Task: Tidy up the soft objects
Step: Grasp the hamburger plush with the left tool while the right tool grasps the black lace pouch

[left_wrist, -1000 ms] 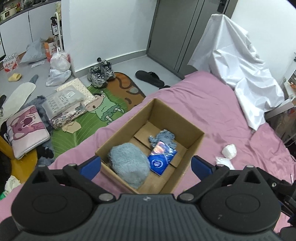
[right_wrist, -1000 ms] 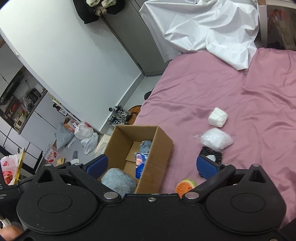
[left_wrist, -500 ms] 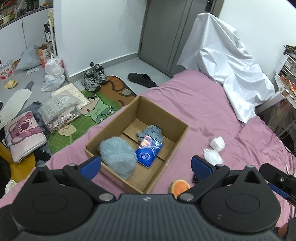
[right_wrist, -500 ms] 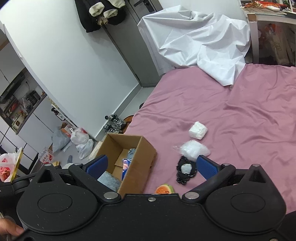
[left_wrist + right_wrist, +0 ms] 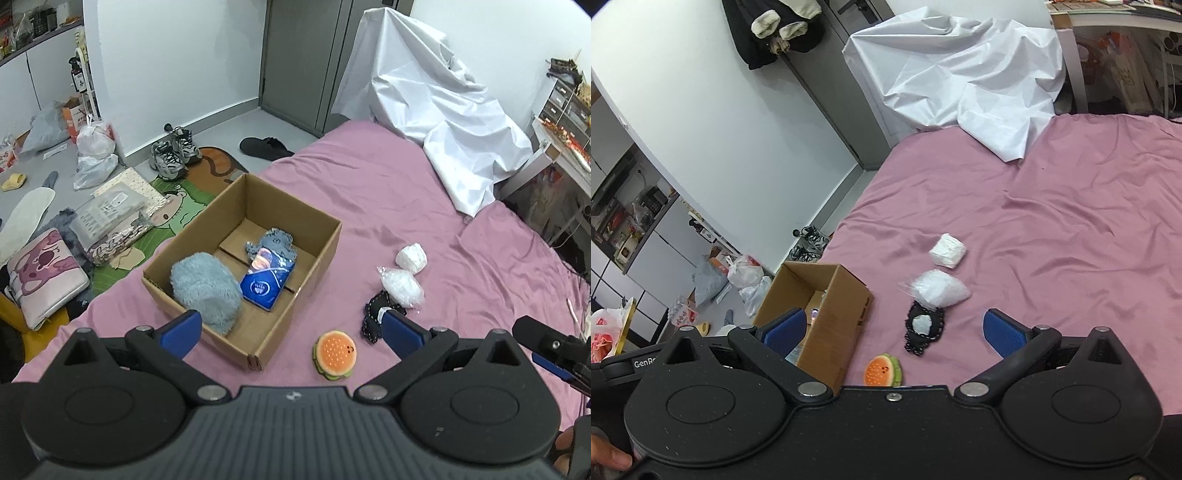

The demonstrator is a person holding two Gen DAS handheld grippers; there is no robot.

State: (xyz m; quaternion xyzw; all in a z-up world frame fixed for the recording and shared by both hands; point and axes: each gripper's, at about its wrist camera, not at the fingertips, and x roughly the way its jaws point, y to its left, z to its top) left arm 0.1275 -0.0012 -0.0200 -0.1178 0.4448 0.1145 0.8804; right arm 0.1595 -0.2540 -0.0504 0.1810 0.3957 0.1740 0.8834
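A cardboard box [image 5: 317, 251] sits on the pink bed [image 5: 388, 184] and holds a fluffy blue-grey plush [image 5: 205, 288], a blue packet [image 5: 267, 282] and a small grey cloth [image 5: 275, 240]. On the sheet right of the box lie a burger plush [image 5: 335, 354], a black lace piece [image 5: 375, 317], a clear bag of white stuff [image 5: 402, 286] and a white wad [image 5: 411, 256]. My left gripper [image 5: 291, 328] is open and empty above the box's near corner. My right gripper [image 5: 892, 328] is open and empty above the burger plush [image 5: 882, 370] and lace piece [image 5: 923, 326].
A crumpled white sheet [image 5: 436, 110] covers something at the bed's far end. The floor to the left holds shoes [image 5: 173, 155], bags [image 5: 94, 155], a pink cushion [image 5: 40, 273] and a green mat [image 5: 159, 229]. A desk [image 5: 565, 147] stands at the right.
Both grippers have pulled back and risen. The box looks smaller and farther, and the burger plush and lace piece have come into the left wrist view.
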